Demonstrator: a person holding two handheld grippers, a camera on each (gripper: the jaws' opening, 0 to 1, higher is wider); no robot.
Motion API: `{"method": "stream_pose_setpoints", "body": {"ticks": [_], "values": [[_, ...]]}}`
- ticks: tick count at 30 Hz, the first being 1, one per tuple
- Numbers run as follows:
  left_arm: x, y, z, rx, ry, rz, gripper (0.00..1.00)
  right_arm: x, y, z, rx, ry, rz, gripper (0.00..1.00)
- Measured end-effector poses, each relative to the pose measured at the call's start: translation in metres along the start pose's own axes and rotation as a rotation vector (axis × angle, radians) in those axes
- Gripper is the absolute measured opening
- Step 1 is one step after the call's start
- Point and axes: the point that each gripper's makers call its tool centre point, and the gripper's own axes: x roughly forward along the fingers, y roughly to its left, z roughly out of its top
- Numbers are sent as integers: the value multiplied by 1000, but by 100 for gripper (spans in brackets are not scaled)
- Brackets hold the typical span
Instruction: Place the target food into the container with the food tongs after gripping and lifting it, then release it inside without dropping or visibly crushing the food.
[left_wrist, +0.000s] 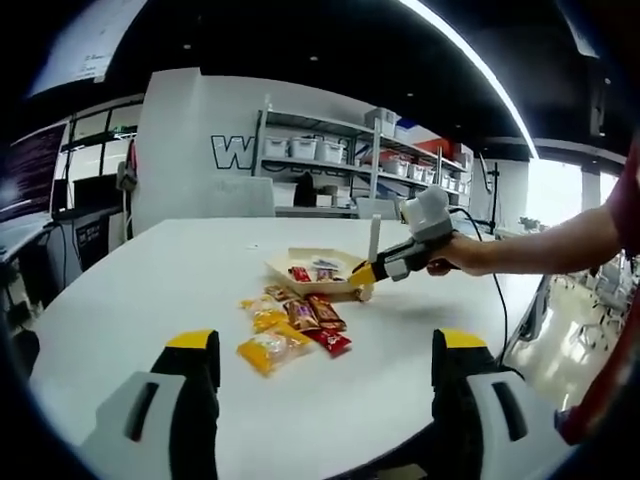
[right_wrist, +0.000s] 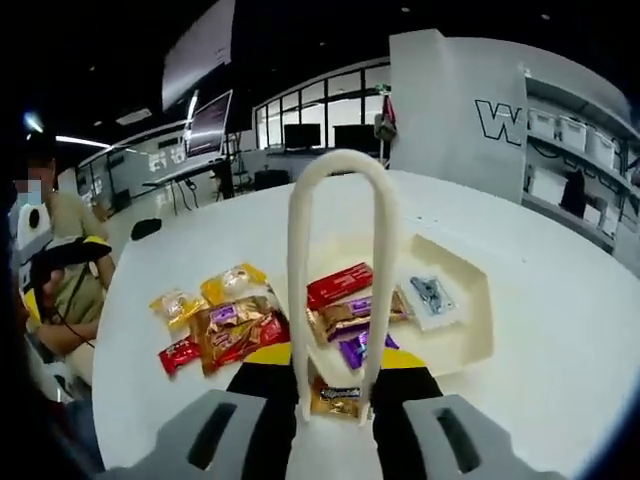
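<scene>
Gripping a small gold-wrapped snack (right_wrist: 338, 399) between the tong tips, you have it low over the near edge of the container (right_wrist: 470, 330), just in front of your right gripper (right_wrist: 335, 420). The food tongs (right_wrist: 340, 270) stand with their long axis running away from you, the closed loop end far and the two arms coming back toward the jaws; the snack lies crosswise between the tips, its long side left to right. Whether it is lifted clear or resting on the tray edge I cannot tell.

The right gripper is clamped on the tongs, squeezing their arms close together. In the left gripper view that gripper (left_wrist: 385, 268) sits at the tray's (left_wrist: 290, 262) right edge, with your hand (left_wrist: 455, 252) behind it.

Judging by the layout, the task is partly done: several wrapped pieces already lie in the tray, among them a red one (right_wrist: 340, 285), a purple one (right_wrist: 362, 347) and a clear packet (right_wrist: 432, 295). A loose group remains on the white table (right_wrist: 560, 270) to the left of the tray, including yellow packs (right_wrist: 232, 284) and red-and-brown ones (right_wrist: 235, 335). What is left for this piece is to carry it further in and ease the squeeze.

Your left gripper (left_wrist: 320, 375) hangs near, well apart from the food, jaws wide and holding nothing.
</scene>
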Motion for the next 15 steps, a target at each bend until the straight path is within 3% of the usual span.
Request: {"method": "stream_pose_setpoints", "body": {"ticks": [7,11,15], "values": [[0,2,4,-22,-22,3,84,-14,2,15,76,-104,-12,20],[3,-6,-1,-9,-5,-13,84,-7,4,15,85,-100,-11,20],[1,-4,-1,-6,-3,-12,85,3,8,4,72,-82,-13,20]]}}
